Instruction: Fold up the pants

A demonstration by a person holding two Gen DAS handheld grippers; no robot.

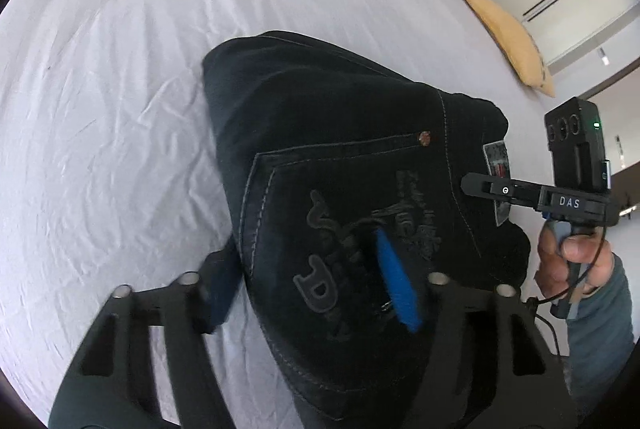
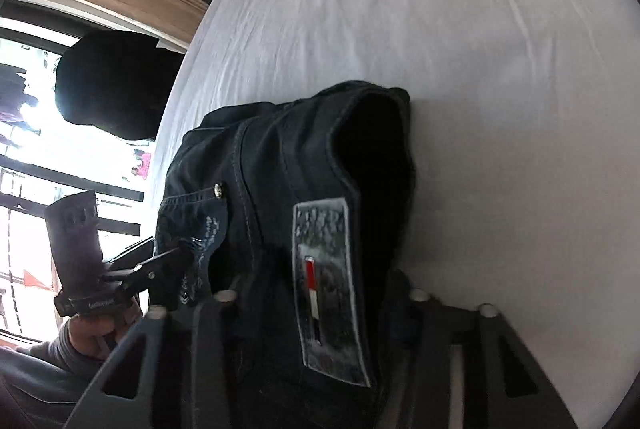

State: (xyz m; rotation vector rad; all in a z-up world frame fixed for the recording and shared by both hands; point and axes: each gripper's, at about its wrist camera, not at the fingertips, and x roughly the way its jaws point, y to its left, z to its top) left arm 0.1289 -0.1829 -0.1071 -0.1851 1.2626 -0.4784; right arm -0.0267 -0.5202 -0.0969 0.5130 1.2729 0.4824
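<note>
1. The pants (image 1: 344, 165) are lying in a dark, already folded bundle on the white sheet (image 1: 120, 109), back pocket up, with the waistband patch (image 2: 328, 285) at the near end.
2. The left gripper (image 1: 304, 289) is straddling the pocket side of the pants: its blue pad (image 1: 396, 285) is lying against the denim, the other finger is sitting just past the cloth edge over the sheet. Its jaws are standing part way apart; I cannot tell whether they are pinching.
3. The right gripper (image 2: 320, 301) is straddling the waistband by the patch, with denim filling the gap between its fingers; they look to be clamping it.
4. The bundle's long axis is running away from both grippers, toward the far fold of the pants.
5. Both hands are sitting at the near end of the pants, the right at the patch corner, the left at the pocket corner, so the next fold would probably carry this end over toward the far fold.
</note>
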